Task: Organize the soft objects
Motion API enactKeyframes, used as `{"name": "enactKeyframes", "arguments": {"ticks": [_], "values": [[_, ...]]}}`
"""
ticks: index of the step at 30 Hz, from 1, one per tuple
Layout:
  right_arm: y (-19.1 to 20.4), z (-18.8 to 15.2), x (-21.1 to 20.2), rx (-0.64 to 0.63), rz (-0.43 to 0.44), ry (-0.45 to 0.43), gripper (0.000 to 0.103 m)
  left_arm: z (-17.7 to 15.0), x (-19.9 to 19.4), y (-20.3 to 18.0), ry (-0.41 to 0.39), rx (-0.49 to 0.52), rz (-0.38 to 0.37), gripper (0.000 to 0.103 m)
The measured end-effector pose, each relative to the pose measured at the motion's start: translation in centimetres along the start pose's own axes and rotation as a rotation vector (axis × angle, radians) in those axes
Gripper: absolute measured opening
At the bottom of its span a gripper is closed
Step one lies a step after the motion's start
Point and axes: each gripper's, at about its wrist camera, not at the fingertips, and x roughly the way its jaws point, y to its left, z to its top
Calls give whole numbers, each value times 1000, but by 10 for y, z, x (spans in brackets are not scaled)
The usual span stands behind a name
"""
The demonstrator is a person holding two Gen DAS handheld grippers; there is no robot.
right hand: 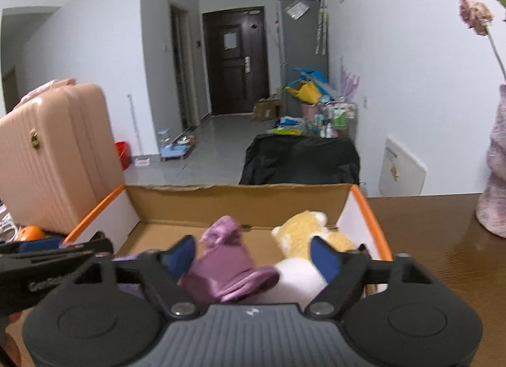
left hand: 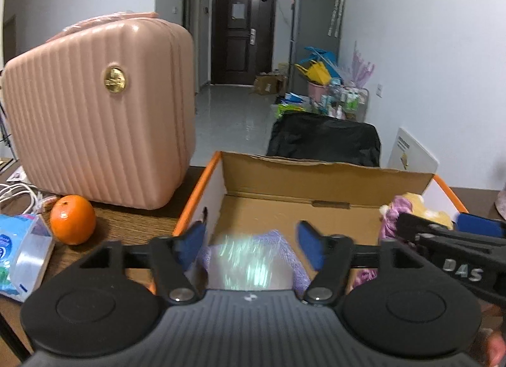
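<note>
An open cardboard box [left hand: 262,174] with orange edges sits on the wooden table; it also shows in the right wrist view [right hand: 240,196]. My left gripper [left hand: 251,242] is open above a lavender cloth item in shiny wrap [left hand: 249,259] lying in the box's left part. My right gripper [right hand: 253,256] is open over a purple plush [right hand: 226,265] and a yellow-white plush [right hand: 305,234] lying in the box's right part. The plushes show at the right of the left wrist view [left hand: 408,208], behind my right gripper [left hand: 449,240].
A pink ribbed case [left hand: 101,114] stands left of the box, with an orange [left hand: 72,220] and a tissue pack [left hand: 19,250] in front of it. A pink vase with a flower [right hand: 496,177] stands on the table at right. A black chair back [left hand: 322,139] is behind the box.
</note>
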Motion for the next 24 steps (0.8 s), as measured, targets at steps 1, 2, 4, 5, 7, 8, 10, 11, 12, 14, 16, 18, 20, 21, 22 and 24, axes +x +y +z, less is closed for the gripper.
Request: {"name": "enactKeyframes", "arguments": {"ticks": [1, 2, 4, 5, 7, 8, 10, 11, 12, 14, 16, 18, 20, 21, 22, 24], "values": [[-1, 1, -1, 6, -8, -5, 91, 0, -1, 2, -7, -2, 7, 83], [-3, 1, -2, 12, -15, -8, 93, 0, -2, 2, -11, -8, 16, 91], [-6, 2, -2, 29, -26, -10, 102, 1, -4, 3, -22, -17, 33, 100], [-8, 2, -2, 34, -29, -11, 103, 1, -4, 4, -29, -19, 45, 102], [-9, 3, -2, 35, -34, -5, 103, 2, -5, 6, -31, -27, 49, 103], [-9, 3, -1, 31, -36, -1, 103, 2, -5, 6, -28, -31, 46, 103], [-8, 3, -1, 23, -42, 3, 103, 2, -4, 8, -21, -35, 45, 103], [-8, 4, -1, 19, -43, 4, 103, 2, -4, 8, -20, -35, 46, 103], [-8, 4, -1, 15, -43, 5, 103, 3, -3, 8, -19, -36, 47, 103], [-6, 5, -3, 9, -40, 3, 103, 3, -3, 8, -20, -39, 49, 103], [-3, 5, -6, 3, -38, -1, 103, 2, -4, 9, -21, -43, 48, 103], [-1, 6, -10, -2, -36, -8, 103, 3, -5, 11, -20, -46, 45, 103], [0, 7, -13, -4, -33, -14, 103, 3, -7, 11, -22, -45, 43, 103], [0, 8, -16, -5, -32, -17, 103, 3, -8, 10, -23, -44, 43, 103], [1, 8, -18, -6, -31, -20, 103, 4, -9, 10, -24, -44, 42, 103], [1, 9, -23, -11, -31, -27, 103, 4, -12, 10, -26, -46, 39, 103]]}}
